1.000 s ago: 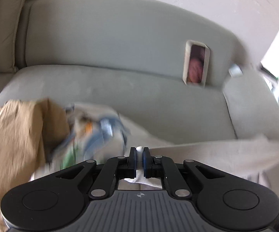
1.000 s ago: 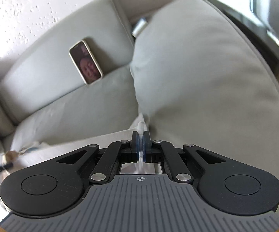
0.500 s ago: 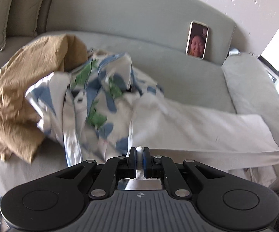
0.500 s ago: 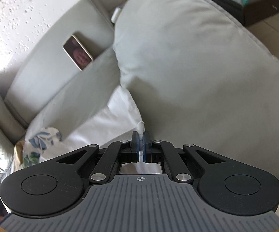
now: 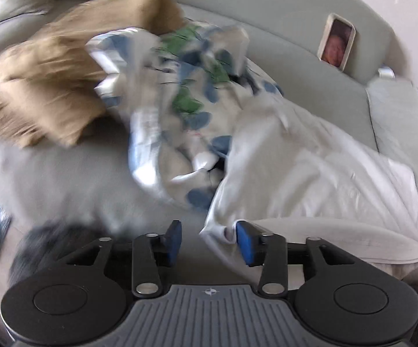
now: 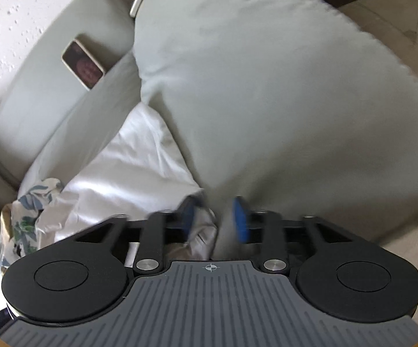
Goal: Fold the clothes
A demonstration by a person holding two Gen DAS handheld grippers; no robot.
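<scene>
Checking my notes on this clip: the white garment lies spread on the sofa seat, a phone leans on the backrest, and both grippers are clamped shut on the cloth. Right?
Not quite. Both the left gripper and right gripper have just opened and stand open, as each wrist view shows. The white garment does lie on the sofa seat, with the phone against the backrest.

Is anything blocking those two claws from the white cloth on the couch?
Nothing visible. The left gripper and right gripper, jaws just opened, each have a corner of the white cloth lying loose between them.
</scene>
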